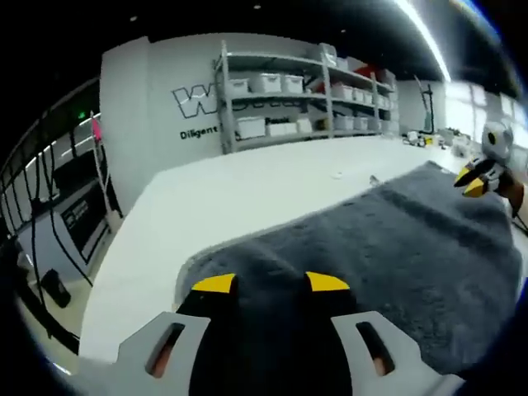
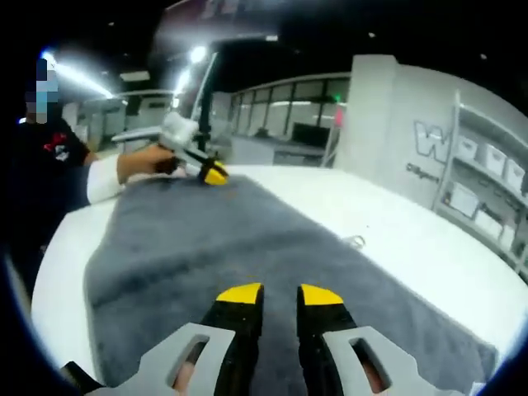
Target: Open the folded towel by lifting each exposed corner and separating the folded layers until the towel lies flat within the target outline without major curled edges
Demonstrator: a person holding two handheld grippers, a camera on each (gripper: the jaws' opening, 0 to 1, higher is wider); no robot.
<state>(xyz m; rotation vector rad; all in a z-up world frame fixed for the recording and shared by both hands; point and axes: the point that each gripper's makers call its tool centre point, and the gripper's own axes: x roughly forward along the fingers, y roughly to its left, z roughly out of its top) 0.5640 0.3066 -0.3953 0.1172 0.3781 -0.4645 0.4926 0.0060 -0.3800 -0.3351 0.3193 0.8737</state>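
Yellow-tipped fingers [image 1: 214, 284] of the left gripper [image 1: 270, 283] stand well apart over the near edge of the grey towel [image 1: 388, 247]; no fold of cloth can be seen caught between them, and whether the tips touch the pile cannot be told. In the right gripper view, the right gripper [image 2: 280, 294] shows its yellow tips [image 2: 241, 293] set narrow, a slim gap between them, over its own end of the same towel [image 2: 214, 239]; whether any cloth is nipped there cannot be told.

Towel lies spread in one long dark-grey sheet on the white table [image 1: 231, 194], running from one gripper to the other. Surface mostly smooth, with a few shallow ripples in the right gripper view. White table shows on both long sides of it.

At the far right of the left gripper view, the right gripper [image 1: 475, 180] appears at the towel's far corner, tips close together. In the right gripper view, the left gripper [image 2: 209, 172] sits at the far end of the towel, held by a hand [image 2: 144, 162] in a white sleeve [image 2: 101, 178].

Beyond the table: metal shelving [image 1: 305, 95] with white bins against a white wall with dark lettering.
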